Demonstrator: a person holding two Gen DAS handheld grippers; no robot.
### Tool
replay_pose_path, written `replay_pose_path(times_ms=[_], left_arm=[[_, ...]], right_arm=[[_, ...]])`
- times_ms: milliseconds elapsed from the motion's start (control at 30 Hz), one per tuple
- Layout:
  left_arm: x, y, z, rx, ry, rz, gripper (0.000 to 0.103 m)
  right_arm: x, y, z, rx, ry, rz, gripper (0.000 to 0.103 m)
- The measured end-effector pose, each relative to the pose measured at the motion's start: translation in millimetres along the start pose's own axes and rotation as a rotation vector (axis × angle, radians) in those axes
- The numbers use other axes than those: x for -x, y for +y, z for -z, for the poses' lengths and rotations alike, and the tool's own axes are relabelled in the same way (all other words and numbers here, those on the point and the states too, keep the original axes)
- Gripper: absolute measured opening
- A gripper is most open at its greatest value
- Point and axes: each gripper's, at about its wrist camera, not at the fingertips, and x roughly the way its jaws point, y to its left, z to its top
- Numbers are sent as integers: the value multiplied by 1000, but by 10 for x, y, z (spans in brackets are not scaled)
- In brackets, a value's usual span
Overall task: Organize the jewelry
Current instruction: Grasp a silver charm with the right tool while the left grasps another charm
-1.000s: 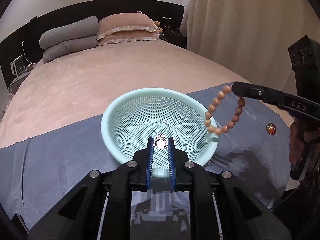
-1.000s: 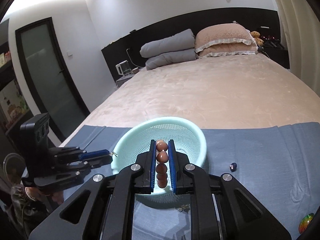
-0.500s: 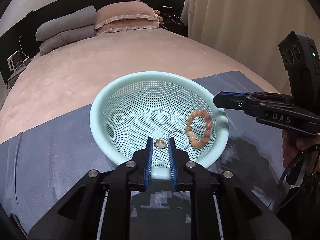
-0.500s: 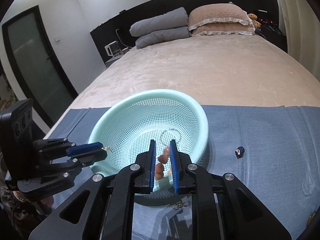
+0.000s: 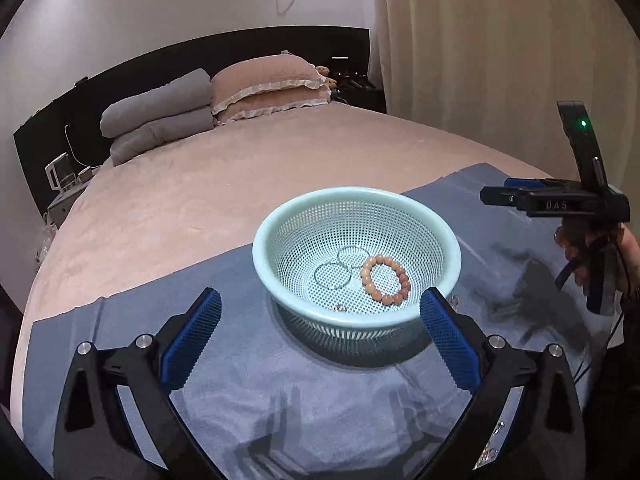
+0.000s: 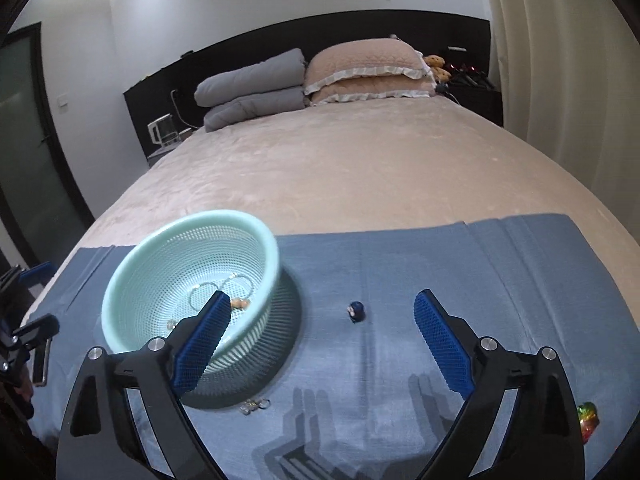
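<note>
Left wrist view: left gripper (image 5: 320, 320) spread wide, nothing held; bead bracelet (image 5: 385, 279) lies in mint basket (image 5: 452, 256), frame ctr, w/ two thin rings (image 5: 333, 275). Right gripper (image 6: 323, 320) also spread, empty; blue charm (image 6: 356, 311) between its fingers on blue cloth (image 6: 500, 280).

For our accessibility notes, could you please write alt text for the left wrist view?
A mint-green mesh basket on a blue cloth holds a peach bead bracelet and two thin wire hoops, framed by the open left gripper. The right gripper hovers at right.
</note>
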Motion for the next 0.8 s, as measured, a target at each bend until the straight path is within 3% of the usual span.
replay_pose_path(times_ms=[300,400,533,633,800], left_arm=[[78,-16,571,-30,65,49,97],[155,-133,741,-54,48,132,97],[212,-471,957,-170,32,220,97],[202,-767,1092,-303,53,299,81],[179,-1058,1218,-410,93,349,70]], right_arm=[[-43,-165,401,135,117,67,89],[-45,-207,543,141,143,23,89],[-97,-134,674,171,182,-69,89],[-115,3,720,228,181,-102,88],[-156,232,748,277,182,-170,87]])
